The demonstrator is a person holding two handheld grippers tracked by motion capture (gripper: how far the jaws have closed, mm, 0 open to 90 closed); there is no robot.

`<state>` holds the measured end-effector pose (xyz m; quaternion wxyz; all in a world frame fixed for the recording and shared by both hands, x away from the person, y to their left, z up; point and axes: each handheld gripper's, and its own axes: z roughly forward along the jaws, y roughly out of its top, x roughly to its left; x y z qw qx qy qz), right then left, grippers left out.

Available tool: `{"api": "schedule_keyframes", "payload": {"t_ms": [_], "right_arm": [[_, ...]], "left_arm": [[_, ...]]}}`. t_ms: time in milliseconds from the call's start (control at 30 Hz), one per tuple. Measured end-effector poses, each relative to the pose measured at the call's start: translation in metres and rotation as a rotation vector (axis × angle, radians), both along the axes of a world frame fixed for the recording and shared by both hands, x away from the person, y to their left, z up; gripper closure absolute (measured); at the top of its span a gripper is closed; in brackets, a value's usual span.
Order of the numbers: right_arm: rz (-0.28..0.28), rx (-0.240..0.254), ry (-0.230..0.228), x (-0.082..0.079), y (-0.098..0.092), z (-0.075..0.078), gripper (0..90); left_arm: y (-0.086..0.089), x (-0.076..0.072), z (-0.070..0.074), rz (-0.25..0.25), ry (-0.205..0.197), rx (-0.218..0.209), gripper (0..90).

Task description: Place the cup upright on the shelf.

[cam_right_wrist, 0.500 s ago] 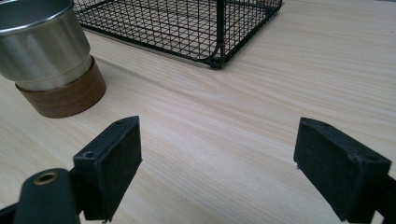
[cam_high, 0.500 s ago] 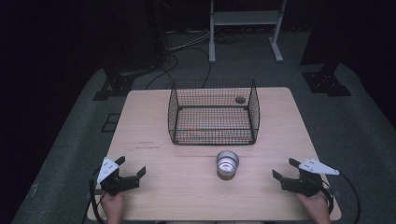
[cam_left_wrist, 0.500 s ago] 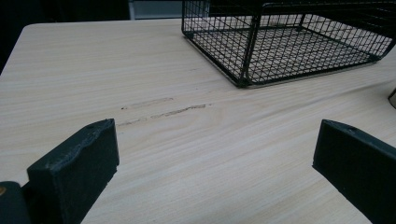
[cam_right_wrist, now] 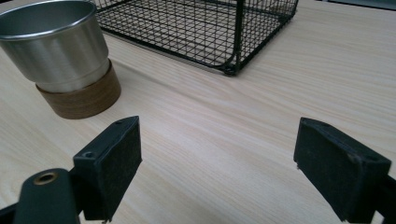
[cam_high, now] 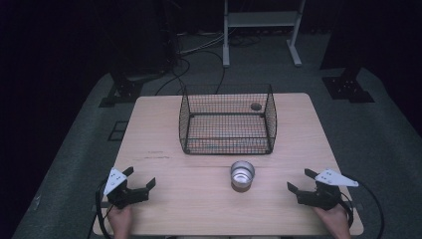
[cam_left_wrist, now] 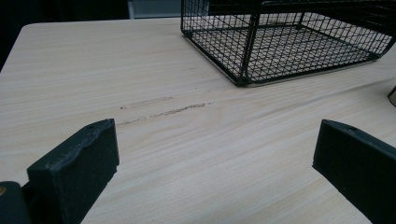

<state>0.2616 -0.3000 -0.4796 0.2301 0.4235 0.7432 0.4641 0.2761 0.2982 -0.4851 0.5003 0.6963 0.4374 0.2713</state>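
A steel cup point(cam_high: 242, 174) on a round wooden base stands on the wooden table point(cam_high: 159, 129), just in front of a black wire basket point(cam_high: 226, 144). My left gripper point(cam_high: 141, 176) rests near the table's front left, open, with bare wood between its jaws point(cam_left_wrist: 215, 154). My right gripper point(cam_high: 298, 179) sits at the front right, also open and holding nothing point(cam_right_wrist: 217, 154). In the right gripper view the cup point(cam_right_wrist: 60, 51) stands ahead and to the left of the jaws, with the basket point(cam_right_wrist: 201, 28) behind it. The left gripper view has the basket point(cam_left_wrist: 289, 51) ahead to the right.
A small dark round spot point(cam_high: 256, 106) lies at the basket's far right corner. A faint scuff point(cam_left_wrist: 163, 109) marks the wood ahead of the left gripper. Beyond the table, cables point(cam_high: 199, 50) and metal stand legs point(cam_high: 259, 30) lie on the dark floor.
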Motion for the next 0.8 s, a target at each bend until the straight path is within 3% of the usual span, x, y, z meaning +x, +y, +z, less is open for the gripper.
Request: {"api": "schedule_keyframes", "payload": {"t_ms": [800], "right_arm": [[0.065,-0.009,-0.028,-0.004,0.021,0.008,14.2]], "left_arm": [[0.000,-0.001,0.000,-0.001,-0.005,0.000,0.0]]}}
